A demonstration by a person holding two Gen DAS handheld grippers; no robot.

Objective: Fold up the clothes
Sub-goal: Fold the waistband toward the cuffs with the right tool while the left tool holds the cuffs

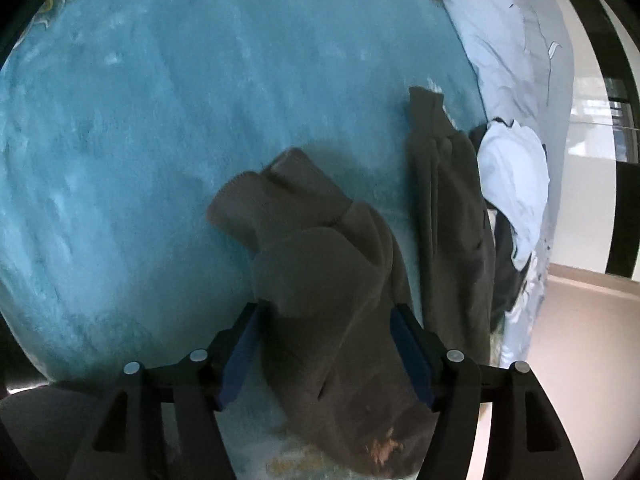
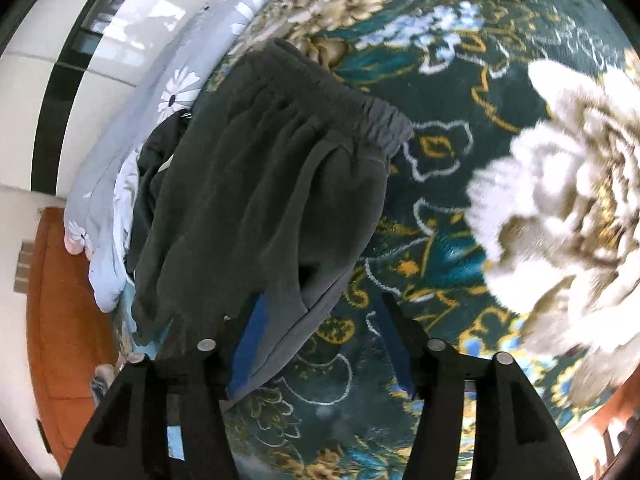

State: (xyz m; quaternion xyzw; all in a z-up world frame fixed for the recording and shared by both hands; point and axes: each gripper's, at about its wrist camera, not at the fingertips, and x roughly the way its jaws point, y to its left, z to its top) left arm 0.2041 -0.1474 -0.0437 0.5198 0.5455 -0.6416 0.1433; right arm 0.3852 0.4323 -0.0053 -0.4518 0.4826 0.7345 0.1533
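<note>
Plush teal blanket with a gold-and-white flower border point(image 1: 168, 128) covers the bed I work on, and a pale blue daisy-print quilt point(image 1: 516, 40) lies along its far side, where the bed ends and bare floor begins.

The dark grey fleece sweatpants point(image 1: 328, 280) are the thing to fold. In my left wrist view a bunched leg end of them sits between the blue pads of my left hand-held gripper point(image 1: 326, 344); the jaws stand fairly wide with cloth filling the gap, and I cannot tell whether they truly pinch it. The waistband half lies stretched beside the quilt. My right hand-held gripper point(image 2: 320, 340) is open: its left pad touches the trouser edge point(image 2: 264, 208), the other stands clear over the blanket.

I judge the step in hand is bringing the legs over to the waistband. To do it well I should close the right jaws on the side seam first, lift both ends level, and lay the leg cuffs square on the elastic waist, smoothing outward.

Open room lies on the plain teal middle. A light blue and black heap of other clothes point(image 1: 516, 184) crowds the quilt side, near the bed's edge, so I should fold away from it.
</note>
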